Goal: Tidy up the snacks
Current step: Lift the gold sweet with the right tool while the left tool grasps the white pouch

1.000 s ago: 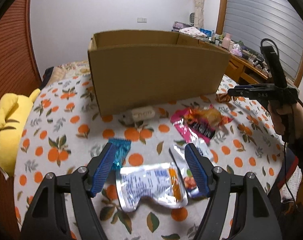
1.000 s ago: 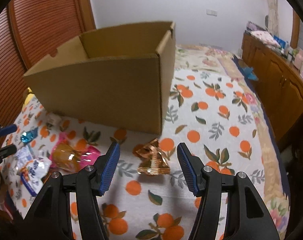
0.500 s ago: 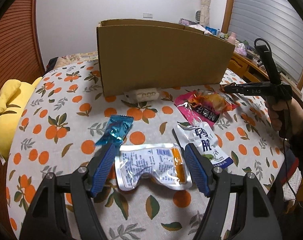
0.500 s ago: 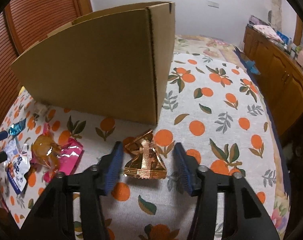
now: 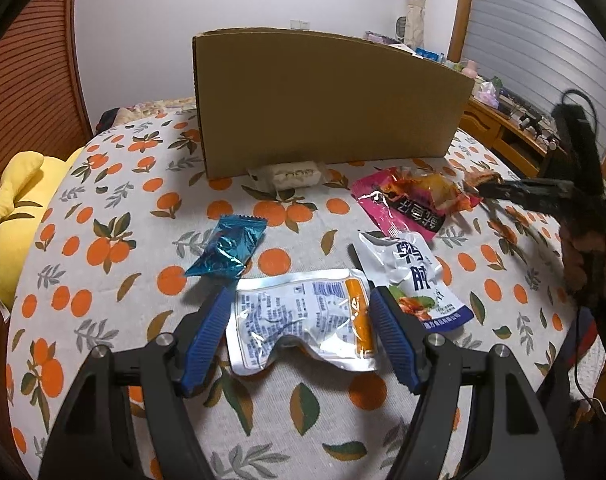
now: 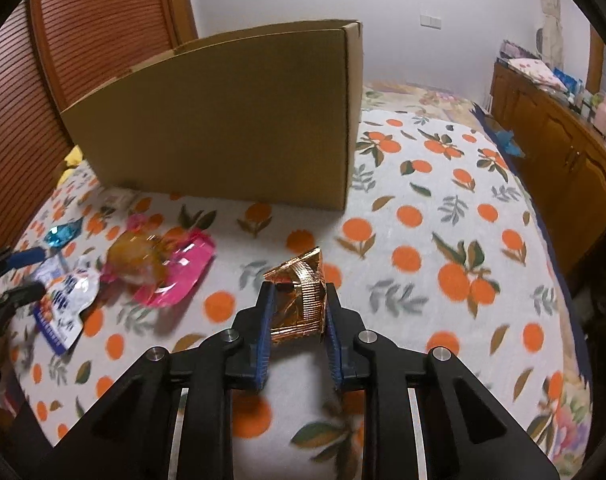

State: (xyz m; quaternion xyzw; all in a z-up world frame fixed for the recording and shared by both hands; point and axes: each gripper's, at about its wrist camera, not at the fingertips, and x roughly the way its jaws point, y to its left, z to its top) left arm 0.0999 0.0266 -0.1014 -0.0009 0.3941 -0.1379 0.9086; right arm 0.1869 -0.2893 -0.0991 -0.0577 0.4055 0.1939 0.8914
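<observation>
A brown cardboard box (image 5: 323,104) stands at the back of the orange-print cloth (image 5: 115,200); it also shows in the right wrist view (image 6: 231,128). My left gripper (image 5: 301,322) is open, its fingers on either side of a silver snack pouch (image 5: 303,320) that lies flat. My right gripper (image 6: 297,308) is shut on a gold-copper foil snack (image 6: 301,298) low over the cloth. Loose on the cloth lie a blue candy wrapper (image 5: 229,252), a white-blue pouch (image 5: 417,276), a pink packet (image 5: 399,210) with an orange packet (image 5: 435,192) on it, and a white snack (image 5: 291,174) by the box.
A yellow plush toy (image 5: 19,200) sits at the cloth's left edge. A wooden cabinet (image 6: 563,152) with clutter runs along the right. A slatted wooden wall (image 6: 83,40) is behind the box. The right hand and its gripper show in the left wrist view (image 5: 543,192).
My right gripper came down and closed on the gold foil snack. My left gripper lowered, its open fingers now beside the silver pouch.
</observation>
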